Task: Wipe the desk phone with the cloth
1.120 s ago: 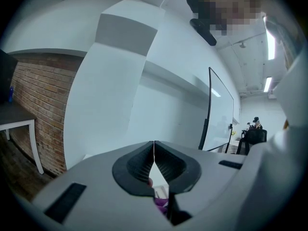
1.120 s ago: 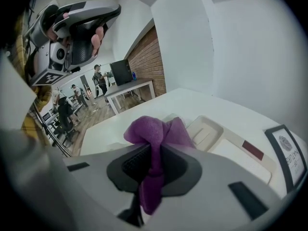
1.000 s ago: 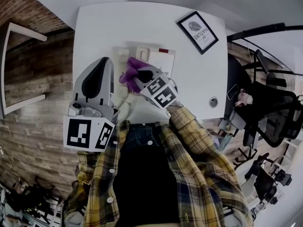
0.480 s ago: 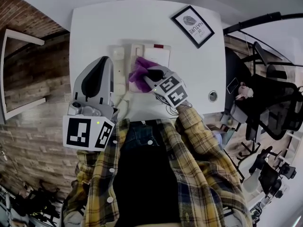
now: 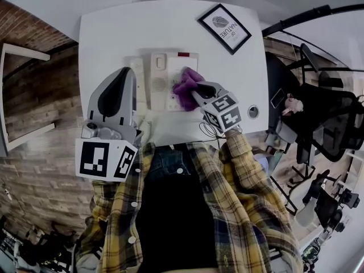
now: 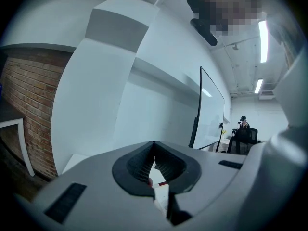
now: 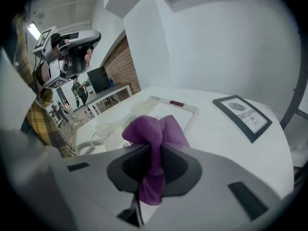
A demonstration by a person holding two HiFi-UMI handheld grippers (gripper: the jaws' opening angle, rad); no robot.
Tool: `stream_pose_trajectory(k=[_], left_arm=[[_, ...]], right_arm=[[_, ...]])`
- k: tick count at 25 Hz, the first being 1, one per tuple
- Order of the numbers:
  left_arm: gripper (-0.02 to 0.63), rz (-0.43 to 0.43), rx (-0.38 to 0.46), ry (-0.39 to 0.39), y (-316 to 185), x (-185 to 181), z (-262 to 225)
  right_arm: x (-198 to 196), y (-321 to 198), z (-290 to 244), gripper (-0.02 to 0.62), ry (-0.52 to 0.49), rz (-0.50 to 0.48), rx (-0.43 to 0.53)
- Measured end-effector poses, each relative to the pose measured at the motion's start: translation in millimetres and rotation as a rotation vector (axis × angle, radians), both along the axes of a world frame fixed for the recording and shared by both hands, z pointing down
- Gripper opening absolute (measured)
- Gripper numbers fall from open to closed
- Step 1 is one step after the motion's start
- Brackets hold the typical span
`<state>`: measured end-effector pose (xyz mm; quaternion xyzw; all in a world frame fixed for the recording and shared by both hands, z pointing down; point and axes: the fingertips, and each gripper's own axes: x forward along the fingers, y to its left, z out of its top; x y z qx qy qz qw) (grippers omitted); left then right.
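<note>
A white desk phone [image 5: 162, 79] [image 7: 159, 110] lies on the white table [image 5: 114, 33], its handset [image 5: 137, 81] at its left side. My right gripper [image 5: 193, 90] [image 7: 153, 170] is shut on a purple cloth [image 5: 186, 87] [image 7: 153, 131], and the bunched cloth rests on the phone's right half, over the keypad area. My left gripper [image 5: 116, 92] [image 6: 154, 174] is held up near the table's front left, apart from the phone, its jaws shut with nothing between them.
A black-framed picture [image 5: 224, 28] [image 7: 243, 115] lies at the table's far right. A round cable grommet [image 5: 253, 112] sits near the right edge. Office chairs [image 5: 318, 124] stand to the right, a brick wall [image 5: 34, 95] to the left.
My right gripper has carried the cloth to the right across the phone, from the handset side toward the keypad side. The left gripper has stayed where it was.
</note>
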<state>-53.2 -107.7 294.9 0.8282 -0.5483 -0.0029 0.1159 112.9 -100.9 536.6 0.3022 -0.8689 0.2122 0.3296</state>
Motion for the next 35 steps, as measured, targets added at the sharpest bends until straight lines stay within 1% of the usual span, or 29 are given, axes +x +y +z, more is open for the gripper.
stream_pose_trajectory(k=[3,7,18,23,28,35], left_arm=[[0.017,0.008,0.0,-0.001,-2.0,4.9,-0.3],[0.017,0.018,-0.001,-0.003,-0.9,10.3,-0.7],[0.017,0.028,-0.008,0.005,4.1,12.7,3.3],[0.017,0.034,-0.008,0.009,8.7,10.1,5.0],[0.016,0.013,-0.01,0.011,15.9,-1.6,4.8],[0.017,-0.044,-0.013,0.021,22.6,-28.3,7.4]], right_arm=[[9.1,2.7,1.8,0.058,-0.011,0.023,-0.02],[6.1,9.0,2.0,0.058,-0.011,0.017,-0.01],[3.4,65.4,17.1,0.058,0.019,-0.045,-0.086],[-0.4,68.1,19.0,0.058,0.05,-0.058,-0.06],[-16.7,65.7,17.0,0.058,0.063,-0.099,-0.047],[-68.1,65.6,17.2,0.058,0.056,-0.202,-0.053]])
